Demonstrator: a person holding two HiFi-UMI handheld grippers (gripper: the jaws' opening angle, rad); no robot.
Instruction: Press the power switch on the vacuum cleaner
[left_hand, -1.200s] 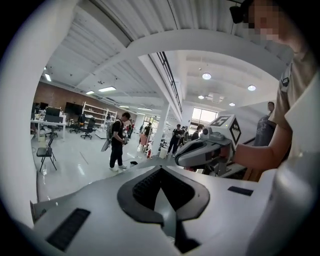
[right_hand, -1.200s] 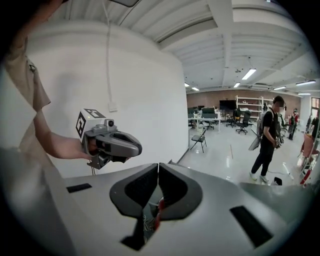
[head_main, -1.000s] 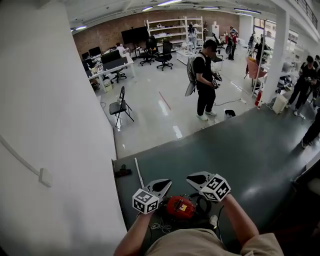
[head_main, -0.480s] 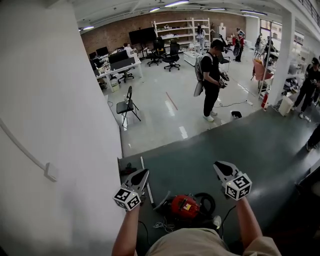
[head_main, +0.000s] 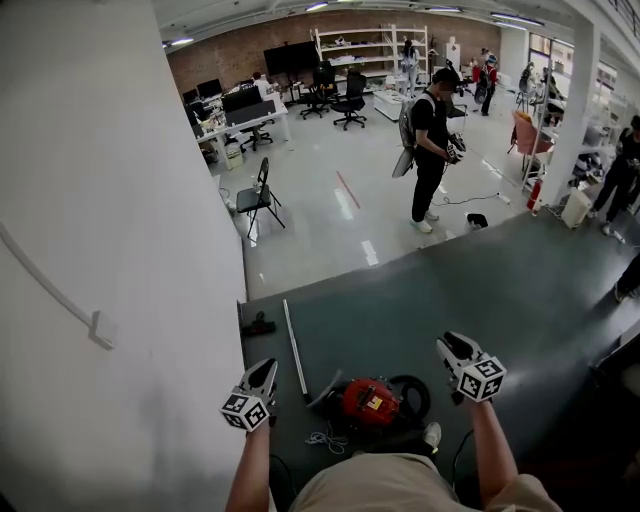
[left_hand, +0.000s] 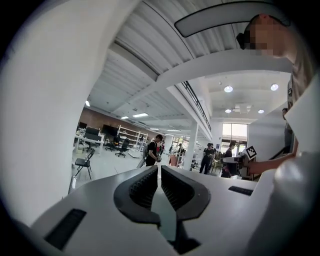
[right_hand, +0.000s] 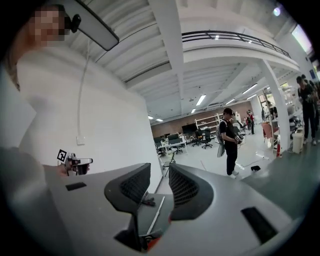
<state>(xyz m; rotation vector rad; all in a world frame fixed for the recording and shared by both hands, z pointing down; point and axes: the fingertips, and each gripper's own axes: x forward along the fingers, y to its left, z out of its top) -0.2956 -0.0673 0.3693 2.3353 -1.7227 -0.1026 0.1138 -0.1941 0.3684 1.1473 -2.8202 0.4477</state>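
The red vacuum cleaner (head_main: 368, 402) lies on the dark green mat right in front of me, with its black hose (head_main: 412, 392) coiled at its right. My left gripper (head_main: 264, 370) hangs to the vacuum's left, apart from it, its jaws (left_hand: 160, 169) shut with nothing between them. To the vacuum's right my right gripper (head_main: 452, 349) also hangs clear of it. Its jaws (right_hand: 159, 168) are opening and hold nothing. Between them, low in the right gripper view, a bit of the red vacuum (right_hand: 150, 243) shows. The power switch is not discernible.
A white wall (head_main: 110, 220) rises close on the left. The vacuum's thin wand (head_main: 293, 350) and a small black part (head_main: 258, 325) lie on the mat (head_main: 470, 280) near it. A person (head_main: 430, 150) stands beyond the mat, a black chair (head_main: 260, 195) further left.
Both grippers have swung outward from just above the vacuum, the left to the left and lower, the right to the right. The vacuum has not moved.
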